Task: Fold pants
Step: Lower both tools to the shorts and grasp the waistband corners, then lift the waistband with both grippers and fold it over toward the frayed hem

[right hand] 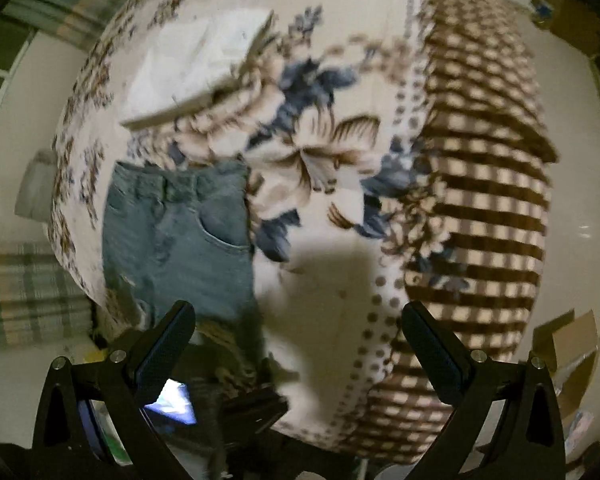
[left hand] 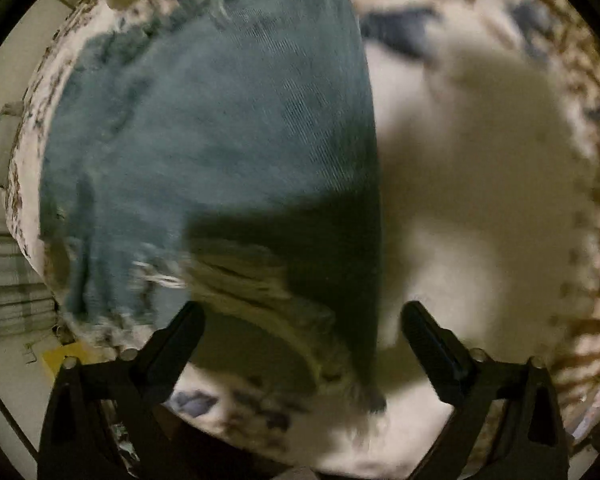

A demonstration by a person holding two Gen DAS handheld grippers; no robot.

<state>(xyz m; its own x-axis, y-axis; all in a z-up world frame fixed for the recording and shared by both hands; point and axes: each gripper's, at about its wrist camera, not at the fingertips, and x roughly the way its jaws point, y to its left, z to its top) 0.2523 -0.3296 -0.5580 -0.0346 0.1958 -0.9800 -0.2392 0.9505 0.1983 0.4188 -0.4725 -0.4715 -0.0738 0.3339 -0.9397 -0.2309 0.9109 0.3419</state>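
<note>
Blue denim pants [left hand: 220,128] lie flat on a bed with a floral blanket [left hand: 480,184]. In the left wrist view they fill the left and centre, with a frayed hem near the bottom. My left gripper [left hand: 302,320] is open and empty, just above the hem end. In the right wrist view the pants [right hand: 180,240] lie at the lower left, waistband and a pocket showing. My right gripper [right hand: 298,320] is open and empty, higher above the bed, to the right of the pants.
A white folded cloth [right hand: 196,64] lies further up the bed. The blanket [right hand: 320,152] has a brown checked border [right hand: 480,184] on the right. A cardboard box [right hand: 572,344] sits on the floor at right. A lit screen [right hand: 174,400] shows below the bed edge.
</note>
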